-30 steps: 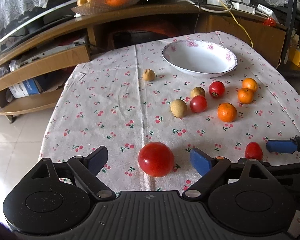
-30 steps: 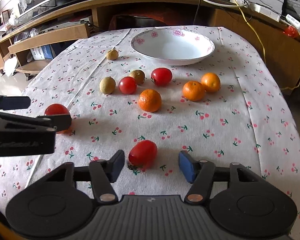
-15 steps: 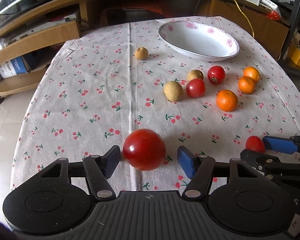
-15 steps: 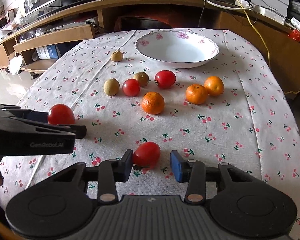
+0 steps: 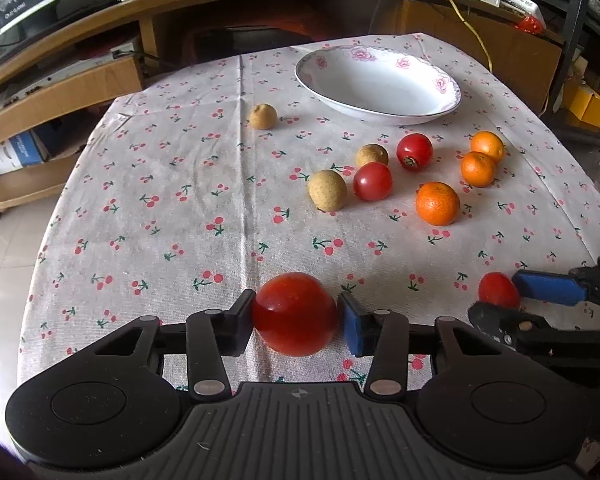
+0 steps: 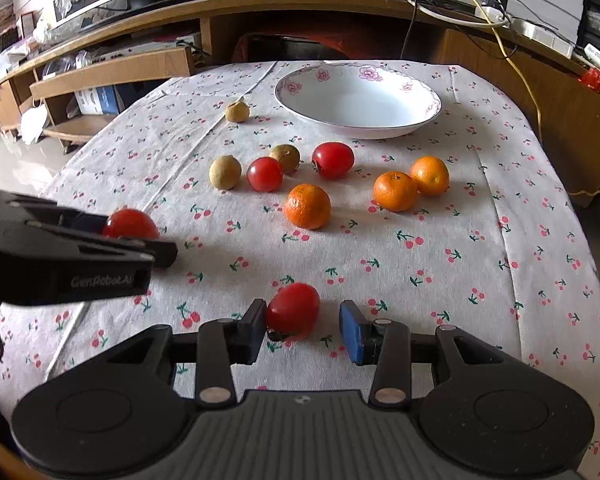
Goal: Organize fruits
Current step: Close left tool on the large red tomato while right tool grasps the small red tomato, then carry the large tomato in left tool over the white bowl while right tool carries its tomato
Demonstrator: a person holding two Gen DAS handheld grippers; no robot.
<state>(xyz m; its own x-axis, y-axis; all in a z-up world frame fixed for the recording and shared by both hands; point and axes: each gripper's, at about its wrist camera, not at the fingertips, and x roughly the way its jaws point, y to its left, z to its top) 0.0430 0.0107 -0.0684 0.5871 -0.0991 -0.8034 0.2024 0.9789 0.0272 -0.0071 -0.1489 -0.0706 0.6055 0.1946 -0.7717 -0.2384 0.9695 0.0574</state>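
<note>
The left gripper (image 5: 296,316) is clenched on a large red tomato (image 5: 295,314), one pad pressed to each flank, so the fruit sits squarely between the fingers (image 5: 242,322) near the front edge of the desk (image 5: 172,208); whether it rests on the cloth or is just clear of it I cannot tell. The right gripper (image 6: 303,325) is not yet closed: its left pad touches a smaller red tomato (image 6: 293,310), while the blue right pad stands apart from it with a gap showing, so that fruit lies loose on the cloth; the fingers straddle it so a squeeze would centre it.

The white floral dish (image 6: 416,122) stands empty at the far side, the likely place for the fruit, which would explain why both grippers face toward it. Between the grippers and the dish lie the rest: three oranges (image 6: 308,206), two more red tomatoes (image 6: 333,160) and three brownish round fruits (image 6: 225,172), clustered mid-desk, with one of the brown ones (image 6: 237,112) alone just left of the dish.

By my judgement the sorting has barely begun, since nothing is in the dish; the smooth round tomatoes could roll or slip if gripped off-centre, so the right side needs to close evenly before lifting.
</note>
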